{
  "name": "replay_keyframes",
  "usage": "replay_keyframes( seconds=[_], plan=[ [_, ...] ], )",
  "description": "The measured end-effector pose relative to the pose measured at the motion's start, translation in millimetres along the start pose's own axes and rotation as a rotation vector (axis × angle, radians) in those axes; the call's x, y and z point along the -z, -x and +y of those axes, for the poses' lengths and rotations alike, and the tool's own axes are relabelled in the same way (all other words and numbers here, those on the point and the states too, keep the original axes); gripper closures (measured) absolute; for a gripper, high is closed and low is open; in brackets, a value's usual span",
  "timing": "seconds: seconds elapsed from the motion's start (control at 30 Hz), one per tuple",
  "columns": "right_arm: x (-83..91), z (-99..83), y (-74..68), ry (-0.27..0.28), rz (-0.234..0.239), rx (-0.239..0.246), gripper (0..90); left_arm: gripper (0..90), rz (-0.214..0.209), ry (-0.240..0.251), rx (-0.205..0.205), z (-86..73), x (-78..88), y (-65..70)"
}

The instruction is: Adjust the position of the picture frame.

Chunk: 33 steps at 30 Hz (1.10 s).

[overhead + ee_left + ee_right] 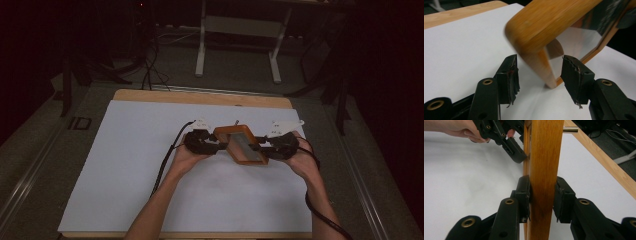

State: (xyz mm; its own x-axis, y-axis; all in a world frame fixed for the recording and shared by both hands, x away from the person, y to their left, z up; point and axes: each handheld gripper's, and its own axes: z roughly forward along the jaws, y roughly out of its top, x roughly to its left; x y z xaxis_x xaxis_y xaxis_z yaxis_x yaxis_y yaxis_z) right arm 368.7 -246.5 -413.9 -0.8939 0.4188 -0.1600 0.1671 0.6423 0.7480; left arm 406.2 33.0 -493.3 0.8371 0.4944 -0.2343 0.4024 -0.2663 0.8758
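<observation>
A mirror in a thick wooden frame is held above the white sheet between both hands. My right gripper is shut on the frame's edge; in the right gripper view its pads press both sides of the wooden frame. My left gripper sits at the frame's other end. In the left gripper view the jaws of my left gripper stand apart around a lower corner of the frame, with a gap showing at the left pad. A short metal pin sticks out of the frame.
A white sheet covers most of a wooden table, whose far edge shows bare. Beyond it lie dark floor, cables and a white desk stand. Each gripper trails a black cable toward the person.
</observation>
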Motion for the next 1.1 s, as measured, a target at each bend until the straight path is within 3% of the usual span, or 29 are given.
replay_keyframes(
  seconds=[0.07, 0.17, 0.33, 0.43, 0.5, 0.67, 0.8, 1.1],
  plan=[
    [0.5, -1.0, 0.6, 0.001, -0.001, -0.004, 68.8, 46.5, -0.006, -0.008, -0.015, 4.1, -3.2, 2.8],
    [0.9, -0.9, 1.0, -0.015, -0.028, -0.003, 68.3, 47.2, 0.024, -0.02, -0.032, 7.3, -3.4, 7.2],
    [2.6, -6.0, 4.4, -0.009, -0.058, -0.051, 68.5, 55.7, 0.022, -0.003, 0.0, 8.0, 1.9, 7.1],
    [2.9, -7.7, 4.5, -0.015, -0.067, -0.069, 68.5, 60.5, 0.041, 0.011, 0.003, 10.3, 7.6, 7.9],
    [1.3, -8.9, 3.8, -0.023, -0.07, -0.071, 68.5, 61.8, 0.056, 0.011, -0.017, 12.4, 12.0, 9.3],
    [-2.0, -9.9, 3.1, 0.02, -0.05, -0.104, 68.5, 62.7, 0.062, 0.018, -0.017, 12.6, 22.7, 9.6],
    [-9.7, -7.4, 0.5, 0.037, -0.016, -0.128, 68.5, 63.2, 0.072, 0.03, -0.022, 12.2, 40.9, 11.8],
    [-29.7, -2.3, -10.6, 0.105, 0.089, -0.204, 68.2, 63.1, 0.108, 0.008, -0.002, 10.7, 76.5, 17.1]
  ],
)
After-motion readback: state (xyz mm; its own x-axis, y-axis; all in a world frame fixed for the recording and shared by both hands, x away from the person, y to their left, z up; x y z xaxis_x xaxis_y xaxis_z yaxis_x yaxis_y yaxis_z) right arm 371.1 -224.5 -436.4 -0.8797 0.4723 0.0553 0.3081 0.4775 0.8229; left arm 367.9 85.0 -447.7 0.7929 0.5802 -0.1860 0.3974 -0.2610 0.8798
